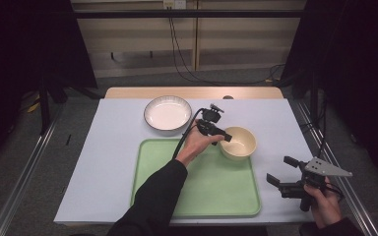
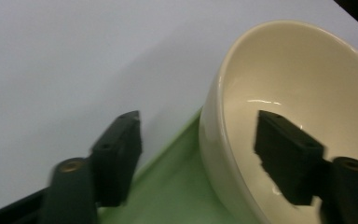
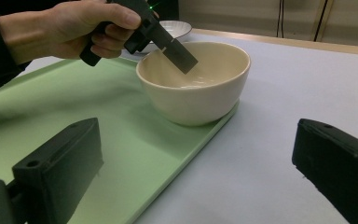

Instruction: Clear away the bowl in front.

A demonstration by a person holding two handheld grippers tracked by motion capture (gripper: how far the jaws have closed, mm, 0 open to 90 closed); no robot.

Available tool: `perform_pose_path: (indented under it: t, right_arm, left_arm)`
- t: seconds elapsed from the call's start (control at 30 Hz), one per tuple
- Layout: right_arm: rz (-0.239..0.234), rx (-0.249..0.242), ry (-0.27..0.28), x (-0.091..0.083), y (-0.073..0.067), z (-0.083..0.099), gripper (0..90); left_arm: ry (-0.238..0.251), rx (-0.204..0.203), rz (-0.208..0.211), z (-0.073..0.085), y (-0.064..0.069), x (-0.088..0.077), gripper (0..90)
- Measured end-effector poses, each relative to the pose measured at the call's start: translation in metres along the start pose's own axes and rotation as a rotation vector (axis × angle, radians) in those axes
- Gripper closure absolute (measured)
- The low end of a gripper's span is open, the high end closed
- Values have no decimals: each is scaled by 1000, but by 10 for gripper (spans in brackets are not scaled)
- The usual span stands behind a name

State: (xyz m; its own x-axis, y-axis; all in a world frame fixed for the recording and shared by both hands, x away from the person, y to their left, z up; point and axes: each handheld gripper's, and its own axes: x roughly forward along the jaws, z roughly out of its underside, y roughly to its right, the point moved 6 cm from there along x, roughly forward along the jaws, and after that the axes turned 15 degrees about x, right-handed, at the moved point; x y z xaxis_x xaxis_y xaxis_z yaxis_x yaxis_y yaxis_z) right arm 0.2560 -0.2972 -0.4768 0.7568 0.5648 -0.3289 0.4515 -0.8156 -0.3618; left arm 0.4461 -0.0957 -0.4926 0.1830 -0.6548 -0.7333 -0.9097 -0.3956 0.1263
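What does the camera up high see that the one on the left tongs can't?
The high view alone takes in the white plate, the right tongs, open and off the tray's right edge, and both hands. The left gripper view alone shows, close up, the left tongs open astride the cream bowl's rim, one jaw inside, one outside. Both show that bowl at the green tray's far right corner on the pale table.

Pretty dim room overall. The table (image 1: 108, 162) has a pale bluish-white top with a strip of bare wood at its far edge. Grey carpet floor (image 1: 142, 81) all around, metal rails (image 1: 24, 169) running along both sides. Back wall (image 1: 133, 39) is light wood panelling with black cables (image 1: 182, 59) hanging down, and dark curtains (image 1: 24, 44) flank it.
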Motion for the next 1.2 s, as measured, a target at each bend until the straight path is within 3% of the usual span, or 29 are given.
perform_pose_path:
  t: [0.13,0.2,0.27,0.33,0.4,0.5,0.53,0.63,0.77,0.87,0.97,1.0,1.07,1.1,1.13,1.2]
  right_arm:
    - [4,-2,0,0,1,0,11]
    - [3,-2,-1,0,0,0,11]
    - [5,-1,0,0,1,0,11]
    - [6,0,-1,0,1,0,10]
    - [6,0,0,0,1,0,10]
    - [7,0,0,0,1,0,10]
    - [5,2,2,0,1,0,10]
    - [9,-2,1,0,1,0,10]
    - [12,0,-1,0,1,0,10]
    - [13,0,0,0,1,0,10]
    - [10,1,-2,0,1,0,10]
    - [11,0,-1,0,1,0,10]
    - [13,-2,0,0,1,0,10]
    - [13,-2,0,0,1,0,10]
    - [11,-3,-1,0,1,0,10]
    - [13,0,-1,0,1,0,10]
  left_arm:
    - [35,8,-40,1,-2,-5,95]
    - [84,6,-61,0,-3,-12,41]
    - [100,14,-64,0,-3,-14,50]
    - [113,54,-109,1,-2,-24,45]
    - [132,71,-128,2,-2,-30,42]
    - [155,76,-136,3,-1,-36,42]
    - [165,43,-124,7,-1,-39,38]
    - [178,42,-135,11,-2,-42,27]
    - [191,57,-200,21,-6,-52,27]
    - [210,72,-203,26,-8,-61,27]
    - [226,80,-265,31,-8,-71,26]
    - [264,86,-283,35,-10,-77,24]
    - [263,93,-296,38,-11,-80,26]
    - [274,85,-305,41,-12,-83,26]
    - [329,27,-277,45,-14,-90,27]
    - [332,24,-279,47,-14,-94,22]
